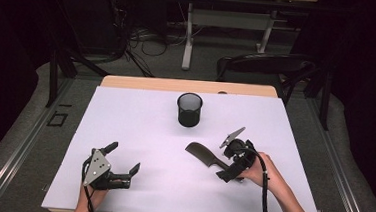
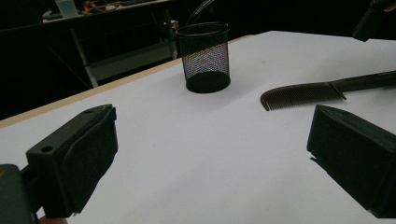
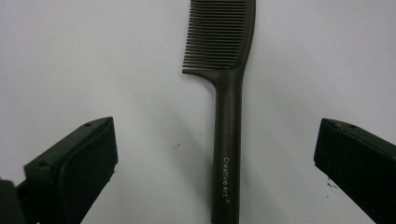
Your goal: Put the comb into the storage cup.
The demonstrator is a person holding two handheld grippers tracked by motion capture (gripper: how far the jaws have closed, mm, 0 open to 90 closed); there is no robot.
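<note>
Dark room around us, a folding chair (image 1: pixel 264 66) beyond the white table (image 1: pixel 139 127). Ahead of our released left gripper (image 1: pixel 122 164) stands the mesh cup (image 1: pixel 189 109). Between the spread jaws of our right gripper (image 1: pixel 229 161) lies the comb (image 3: pixel 227 107), flat and ungrasped.

- Left tool (image 1: pixel 123 158): held low at the near left of the worktop (image 1: pixel 139 127), body lying roughly level, jaws directed away from the person and toward the right.
- Left tool jaws: spread wide, nothing between them.
- Left hand (image 1: pixel 89 198): grips the tool body from behind; forearm enters from the bottom edge.
- Right tool (image 1: pixel 226 161): at the near right, angled down toward the worktop, jaws directed toward the left.
- Right tool jaws: wide apart, pads clear of any contact.
- Right hand (image 1: pixel 256 172): wraps the tool body; forearm extends to the lower right corner.
</note>
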